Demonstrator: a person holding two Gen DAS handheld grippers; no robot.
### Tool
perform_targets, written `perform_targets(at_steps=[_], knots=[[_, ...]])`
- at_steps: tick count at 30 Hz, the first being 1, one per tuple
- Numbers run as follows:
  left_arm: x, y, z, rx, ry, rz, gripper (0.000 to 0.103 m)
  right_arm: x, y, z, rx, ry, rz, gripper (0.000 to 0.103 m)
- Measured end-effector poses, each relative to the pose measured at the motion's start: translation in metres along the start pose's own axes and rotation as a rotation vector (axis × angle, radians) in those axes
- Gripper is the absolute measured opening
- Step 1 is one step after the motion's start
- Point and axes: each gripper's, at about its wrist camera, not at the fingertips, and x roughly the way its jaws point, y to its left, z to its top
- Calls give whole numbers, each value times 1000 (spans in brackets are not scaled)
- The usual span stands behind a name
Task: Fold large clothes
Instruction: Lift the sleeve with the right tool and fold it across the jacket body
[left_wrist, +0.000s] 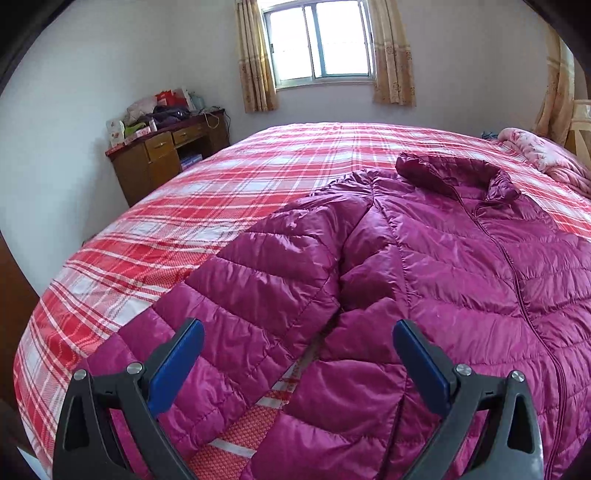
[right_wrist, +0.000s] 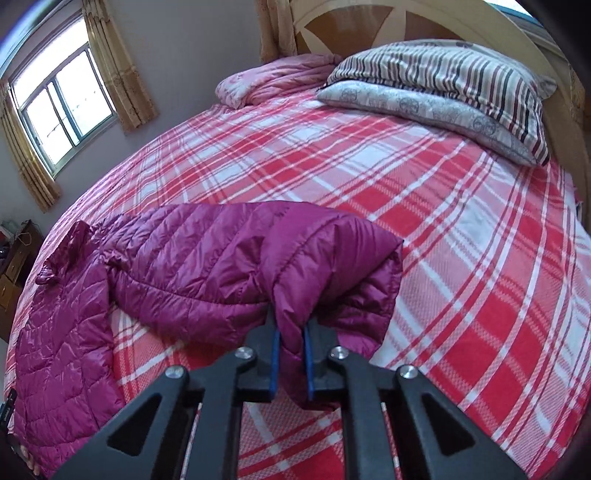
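A magenta quilted puffer jacket (left_wrist: 461, 266) lies front up, zipped, on a red and white plaid bed (left_wrist: 229, 177). Its collar (left_wrist: 454, 173) points toward the far side. My left gripper (left_wrist: 298, 334) is open above the jacket's left sleeve (left_wrist: 266, 280) and the gap beside the body. In the right wrist view, my right gripper (right_wrist: 291, 339) is shut on the cuff end of the other sleeve (right_wrist: 295, 258) and holds it lifted and bunched off the bed (right_wrist: 461, 240). The jacket body (right_wrist: 62, 332) lies at the left of that view.
A wooden desk (left_wrist: 166, 155) piled with items stands by the far wall under a curtained window (left_wrist: 317, 40). A pink quilt (right_wrist: 266, 77) and two stacked pillows (right_wrist: 443, 92) lie at the headboard (right_wrist: 369, 22). The bed's near edge shows at lower left (left_wrist: 33, 354).
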Motion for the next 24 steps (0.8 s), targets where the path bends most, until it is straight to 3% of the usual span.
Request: perform_targets(at_steps=[5, 10, 17, 21, 24], knots=[[15, 5, -8, -33, 48, -27, 102, -32, 40, 26, -127, -163, -46, 12], [23, 7, -17, -64, 73, -50, 102, -62, 95, 37, -260, -308, -22, 12], [22, 9, -16, -80, 70, -51, 102, -80, 175, 27, -432, -396, 59, 12], [24, 24, -5, -134, 43, -41, 102, -83, 210, 13, -518, -406, 103, 12], [34, 30, -4, -153, 69, -44, 102, -82, 231, 4, -566, -403, 133, 12]])
